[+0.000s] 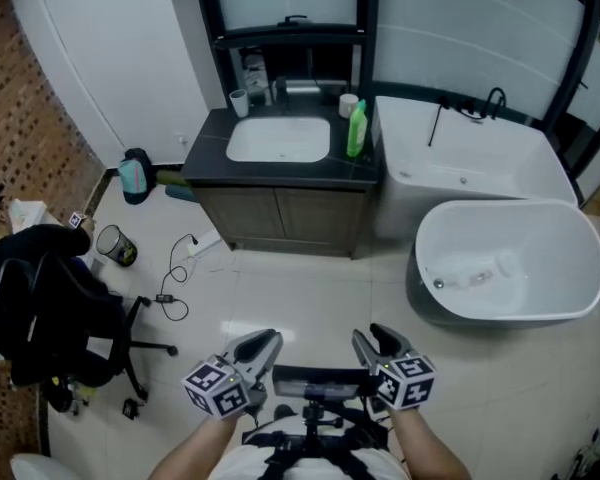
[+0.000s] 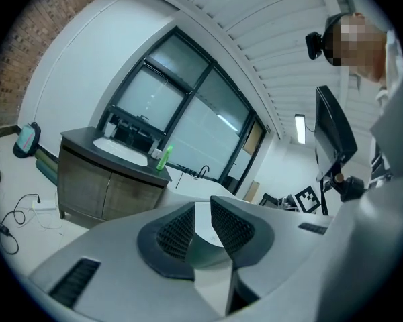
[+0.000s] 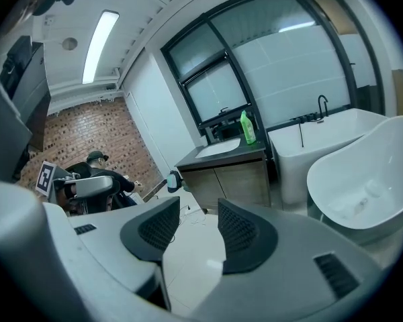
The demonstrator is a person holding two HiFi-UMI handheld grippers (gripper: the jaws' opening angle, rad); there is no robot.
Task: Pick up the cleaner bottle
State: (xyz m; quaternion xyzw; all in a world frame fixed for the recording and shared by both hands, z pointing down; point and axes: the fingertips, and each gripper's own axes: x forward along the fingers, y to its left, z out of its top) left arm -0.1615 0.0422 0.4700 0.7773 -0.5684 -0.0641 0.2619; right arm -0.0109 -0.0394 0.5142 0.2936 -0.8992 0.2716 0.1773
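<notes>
The green cleaner bottle (image 1: 356, 128) stands upright on the dark counter (image 1: 205, 143), just right of the white sink (image 1: 278, 138). It is far ahead of both pairs of fingers and touches neither. The left gripper (image 1: 260, 348) has its fingers (image 2: 176, 230) close to each other, with a narrow gap and nothing between them. The right gripper (image 1: 372, 343) has its fingers (image 3: 238, 230) wider apart, also empty. A white bathtub (image 1: 510, 258) lies ahead and right of the right fingers.

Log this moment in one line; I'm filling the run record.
bottle: on counter beside sink, untouched | left hand-held gripper: open, empty | right hand-held gripper: open, empty | both far from bottle
</notes>
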